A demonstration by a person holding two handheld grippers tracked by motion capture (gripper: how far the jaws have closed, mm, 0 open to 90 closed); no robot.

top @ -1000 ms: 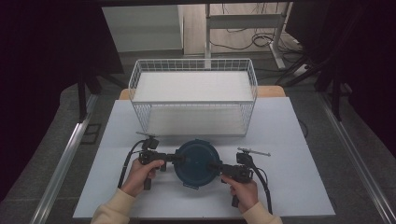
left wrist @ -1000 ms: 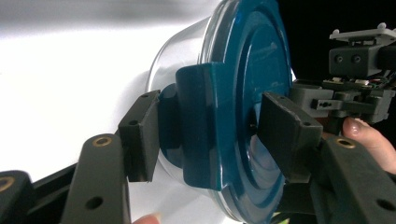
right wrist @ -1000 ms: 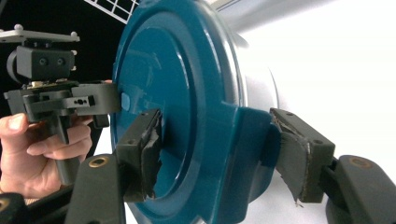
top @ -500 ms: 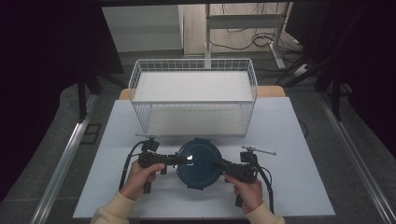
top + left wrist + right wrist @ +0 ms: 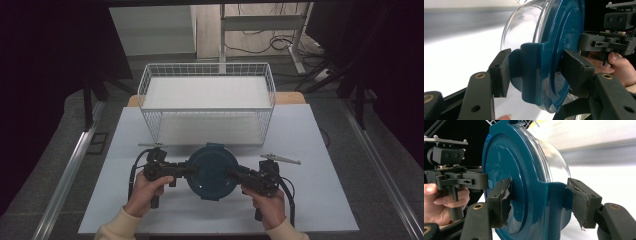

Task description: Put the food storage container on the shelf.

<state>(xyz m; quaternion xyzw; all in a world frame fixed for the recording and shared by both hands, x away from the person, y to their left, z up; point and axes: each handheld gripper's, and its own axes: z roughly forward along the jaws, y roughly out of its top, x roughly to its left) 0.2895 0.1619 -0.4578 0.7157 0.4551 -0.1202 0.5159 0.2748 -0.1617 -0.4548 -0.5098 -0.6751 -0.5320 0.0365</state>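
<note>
A round container with a dark teal lid (image 5: 212, 171) and a clear bowl (image 5: 524, 32) is held between both grippers over the front middle of the white table (image 5: 325, 145). My left gripper (image 5: 189, 171) comes at it from the left. Its jaws are shut on the lid's side latch (image 5: 531, 72), one pad under the latch and one on the lid's top. From the right, my right gripper (image 5: 231, 174) is shut on the opposite latch (image 5: 554, 200). Each gripper view also shows the other hand and its gripper beyond the lid (image 5: 506, 170).
A white wire basket (image 5: 206, 110) with a white floor stands just behind the container, at the back middle of the table. Black cables loop from both grippers beside the hands. Dark floor and metal rails flank the table.
Almost nothing has changed. The container and both hands have shifted only slightly, with both grips held.
</note>
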